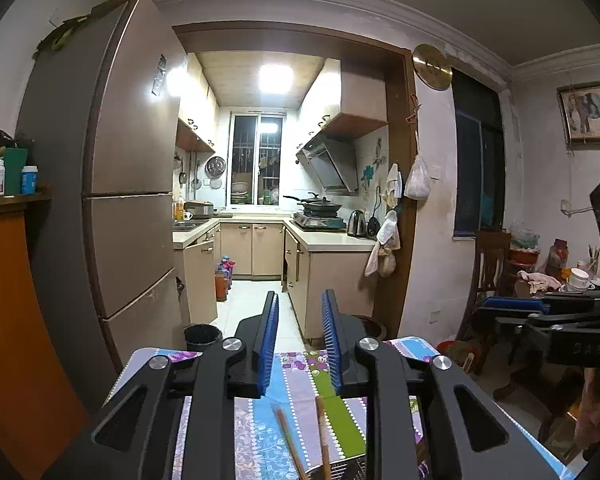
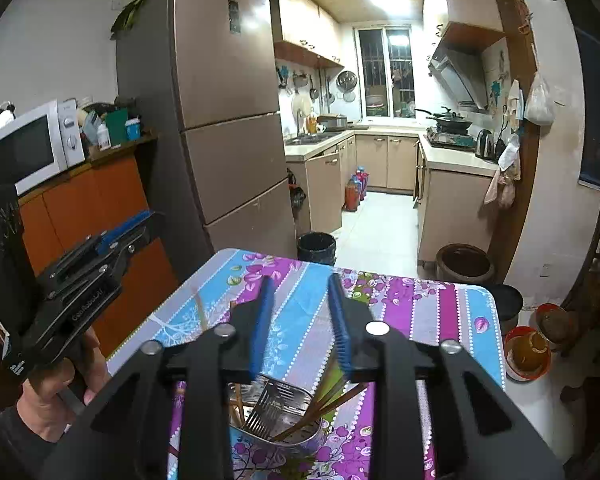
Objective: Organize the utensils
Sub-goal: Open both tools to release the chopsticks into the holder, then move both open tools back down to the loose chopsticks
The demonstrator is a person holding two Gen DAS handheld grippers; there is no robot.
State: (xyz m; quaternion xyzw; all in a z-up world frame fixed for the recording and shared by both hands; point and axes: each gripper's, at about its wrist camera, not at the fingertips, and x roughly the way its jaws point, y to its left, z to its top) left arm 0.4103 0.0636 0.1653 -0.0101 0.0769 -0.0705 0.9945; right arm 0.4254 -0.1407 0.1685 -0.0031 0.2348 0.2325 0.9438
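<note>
My left gripper (image 1: 300, 296) is open with nothing between its blue pads (image 1: 269, 336). Just below it, two wooden chopsticks (image 1: 290, 440) stand up out of a metal utensil holder (image 1: 340, 470) at the bottom edge. My right gripper (image 2: 299, 280) is open too and empty, hanging over the same metal holder (image 2: 300, 438). A slotted metal spatula (image 2: 272, 404) and several chopsticks (image 2: 334, 398) lean in the holder. The holder stands on a table with a flowered purple and blue cloth (image 2: 420, 304). A hand (image 2: 52, 380) holds the left gripper (image 2: 140, 224) at the left.
Beyond the table are a tall fridge (image 2: 228, 100), a black bin (image 2: 317, 247) and a brown clay jar (image 2: 464, 264). An orange cabinet (image 2: 96, 204) bears a microwave (image 2: 24, 148). A red bowl (image 2: 526, 354) sits on the floor right of the table.
</note>
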